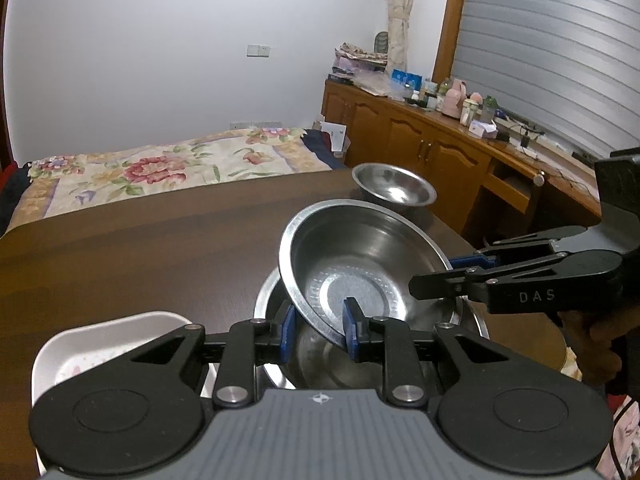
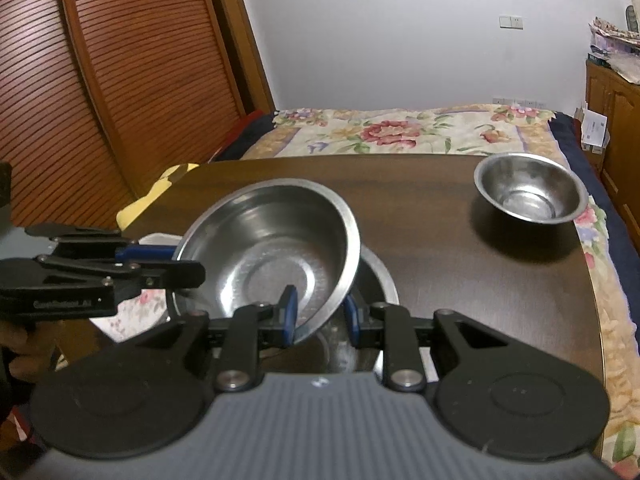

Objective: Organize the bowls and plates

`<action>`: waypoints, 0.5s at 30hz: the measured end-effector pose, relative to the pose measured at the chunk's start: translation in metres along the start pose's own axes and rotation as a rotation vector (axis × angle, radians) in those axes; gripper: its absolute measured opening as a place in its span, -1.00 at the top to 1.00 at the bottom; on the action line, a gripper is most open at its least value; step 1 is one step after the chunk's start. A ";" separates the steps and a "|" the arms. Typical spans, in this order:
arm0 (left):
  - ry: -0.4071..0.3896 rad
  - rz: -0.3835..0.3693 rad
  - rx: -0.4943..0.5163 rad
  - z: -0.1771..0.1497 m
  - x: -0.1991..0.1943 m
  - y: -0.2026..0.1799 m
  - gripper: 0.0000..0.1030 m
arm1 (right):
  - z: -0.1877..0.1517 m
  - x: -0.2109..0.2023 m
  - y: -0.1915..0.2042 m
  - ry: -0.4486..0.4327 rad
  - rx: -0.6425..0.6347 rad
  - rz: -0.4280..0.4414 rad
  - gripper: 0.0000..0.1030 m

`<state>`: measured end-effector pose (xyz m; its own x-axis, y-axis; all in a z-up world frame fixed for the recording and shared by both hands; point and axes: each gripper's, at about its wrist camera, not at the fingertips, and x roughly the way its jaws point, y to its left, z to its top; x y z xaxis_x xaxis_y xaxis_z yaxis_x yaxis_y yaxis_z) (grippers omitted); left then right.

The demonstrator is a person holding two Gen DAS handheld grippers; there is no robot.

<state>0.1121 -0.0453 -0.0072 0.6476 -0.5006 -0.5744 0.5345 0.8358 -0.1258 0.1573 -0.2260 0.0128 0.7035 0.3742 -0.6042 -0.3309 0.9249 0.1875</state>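
Over brown wooden desk: nesting bowls.
Both tools, left & right, pinch tilted wide steel bowl rim, so it drops into steel basin below.

Left tongs pitched down and forward, blue pads nearly closed on a steel bowl rim, one pad inside, one outside. Right tongs pitched likewise, clamped on the opposite rim, pads split the same way. Each tong is seen side-on from the other's camera, facing inward. A hand is glimpsed behind the right tongs.
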 end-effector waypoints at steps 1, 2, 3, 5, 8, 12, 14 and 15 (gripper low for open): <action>0.002 0.005 0.005 -0.002 0.001 -0.001 0.48 | -0.002 0.000 0.001 0.002 -0.005 -0.003 0.48; 0.003 0.009 0.012 -0.004 0.001 -0.003 0.48 | -0.003 0.000 0.003 0.003 -0.010 -0.007 0.48; 0.004 0.014 0.020 -0.006 0.002 -0.004 0.48 | -0.005 0.000 0.004 0.005 -0.016 -0.011 0.48; 0.004 0.028 0.040 -0.010 0.002 -0.009 0.48 | -0.008 0.001 0.006 0.005 -0.028 -0.019 0.48; 0.012 0.040 0.071 -0.014 0.004 -0.013 0.47 | -0.012 0.002 0.008 0.010 -0.054 -0.037 0.48; 0.023 0.061 0.108 -0.018 0.009 -0.016 0.44 | -0.016 0.006 0.010 0.021 -0.083 -0.063 0.48; 0.034 0.064 0.114 -0.020 0.012 -0.015 0.44 | -0.017 0.006 0.012 0.019 -0.105 -0.077 0.48; 0.036 0.066 0.123 -0.021 0.014 -0.016 0.44 | -0.017 0.005 0.013 0.018 -0.115 -0.084 0.48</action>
<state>0.1014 -0.0610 -0.0302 0.6649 -0.4354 -0.6070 0.5552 0.8316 0.0116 0.1457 -0.2134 -0.0013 0.7207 0.2938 -0.6279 -0.3423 0.9385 0.0462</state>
